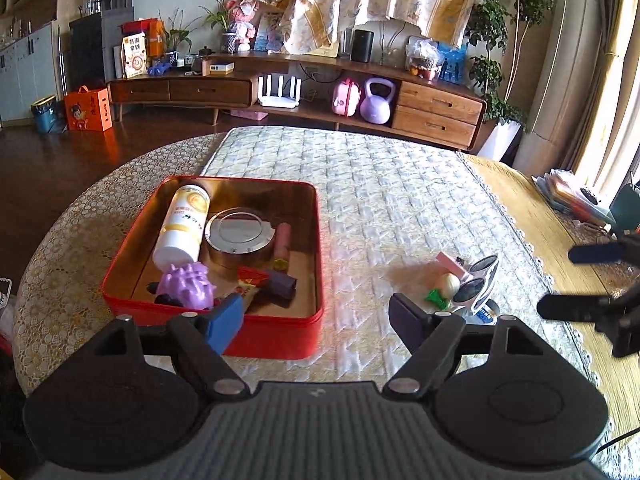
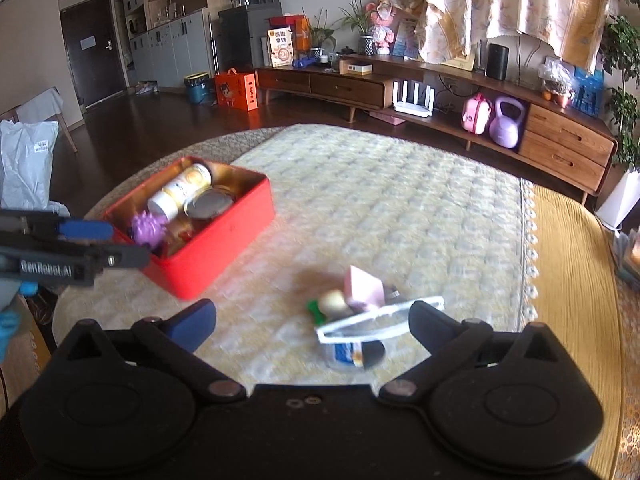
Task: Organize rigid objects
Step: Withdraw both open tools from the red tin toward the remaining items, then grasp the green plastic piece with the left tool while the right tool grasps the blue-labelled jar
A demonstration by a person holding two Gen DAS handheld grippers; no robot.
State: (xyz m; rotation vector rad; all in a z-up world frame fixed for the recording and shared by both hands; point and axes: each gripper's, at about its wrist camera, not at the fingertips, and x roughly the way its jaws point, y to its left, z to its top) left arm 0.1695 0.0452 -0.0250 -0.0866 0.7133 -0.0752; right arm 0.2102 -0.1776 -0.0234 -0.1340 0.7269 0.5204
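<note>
A red tin box sits on the quilted table and holds a white bottle, a round metal tin, a purple spiky toy and several small items. To its right lies a small pile: white sunglasses, a pink box, a pale ball, a green piece and a small blue-white cup. My left gripper is open and empty just in front of the box. My right gripper is open and empty, close before the pile.
The table has a pale quilted mat over a yellow lace cloth. A wooden sideboard with a purple kettlebell stands behind. Papers lie at the table's right edge.
</note>
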